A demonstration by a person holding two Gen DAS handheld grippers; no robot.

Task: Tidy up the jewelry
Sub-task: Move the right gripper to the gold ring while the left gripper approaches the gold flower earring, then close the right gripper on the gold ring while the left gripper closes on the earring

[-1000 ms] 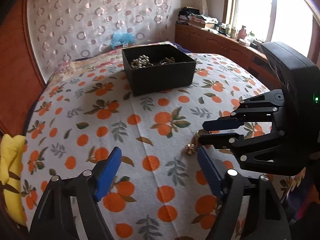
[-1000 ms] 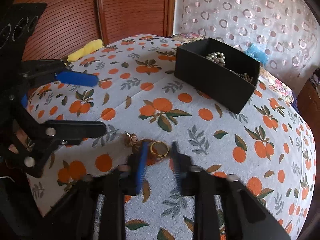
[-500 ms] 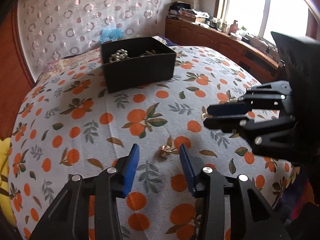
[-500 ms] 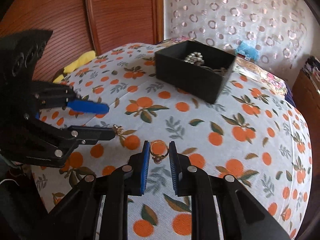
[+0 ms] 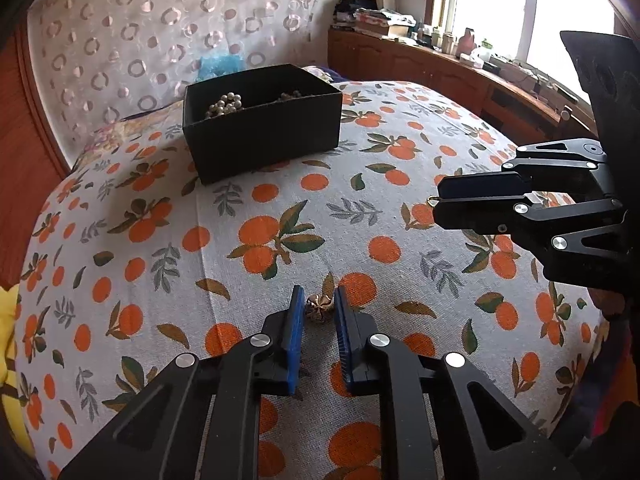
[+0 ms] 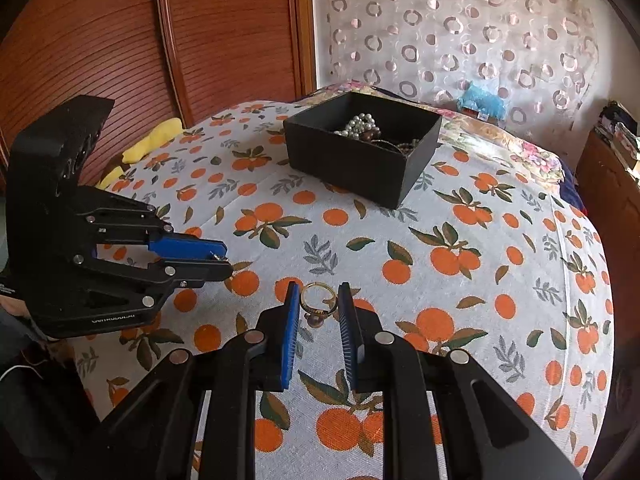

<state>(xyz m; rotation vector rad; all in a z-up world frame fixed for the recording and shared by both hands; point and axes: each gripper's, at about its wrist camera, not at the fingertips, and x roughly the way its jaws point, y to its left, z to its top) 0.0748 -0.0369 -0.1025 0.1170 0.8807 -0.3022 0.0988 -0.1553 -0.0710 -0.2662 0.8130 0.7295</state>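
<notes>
My left gripper [image 5: 317,308] is shut on a small gold flower-shaped earring [image 5: 319,306], held just above the orange-print bedspread. My right gripper [image 6: 319,300] is shut on a gold ring [image 6: 316,301] with a dark stone. In the left wrist view the right gripper [image 5: 440,200] hangs at the right with a bit of the ring at its tips. In the right wrist view the left gripper [image 6: 222,258] is at the left. A black box [image 5: 262,120] with pearls and chains inside stands farther back, also in the right wrist view [image 6: 360,152].
The bedspread [image 5: 260,240] covers a rounded bed. A wooden wardrobe [image 6: 120,40] stands at the left, a patterned curtain [image 5: 140,40] behind the box, a cluttered wooden window ledge [image 5: 460,60] at the right. A yellow cloth [image 6: 156,138] lies by the wardrobe.
Both grippers have closed on their pieces: the left on the flower earring, the right on the ring. Both have lifted slightly off the bedspread.
</notes>
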